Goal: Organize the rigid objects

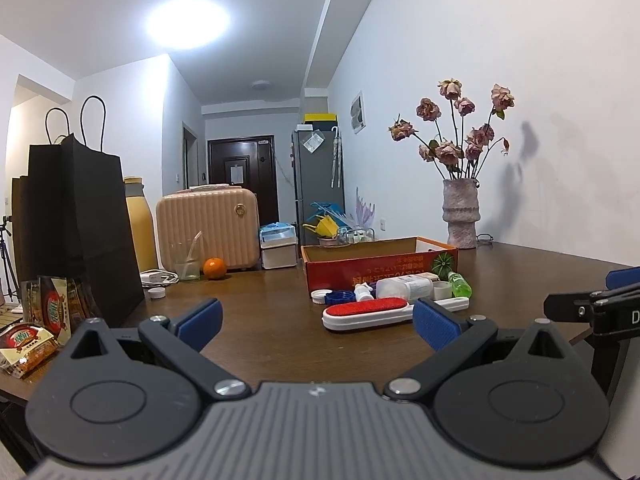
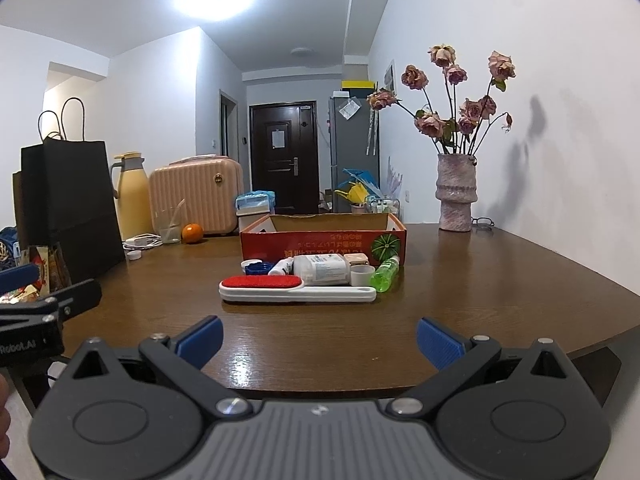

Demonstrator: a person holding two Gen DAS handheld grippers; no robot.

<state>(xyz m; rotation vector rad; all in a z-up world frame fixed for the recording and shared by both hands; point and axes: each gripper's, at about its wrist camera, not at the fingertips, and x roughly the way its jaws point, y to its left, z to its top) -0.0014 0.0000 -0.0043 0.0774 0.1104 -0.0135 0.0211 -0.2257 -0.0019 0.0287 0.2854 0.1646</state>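
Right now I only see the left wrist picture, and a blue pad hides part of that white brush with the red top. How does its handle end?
Observer: In the right wrist view the lint brush shows whole; its handle ends beside the green bottle, with a small hole at the tip.
Operator: And the yellow jug behind the black bag?
Observer: It has a pale lid and a side handle.
Operator: Is the other tool holding anything?
Observer: No, the right gripper has its jaws open, nothing between them.
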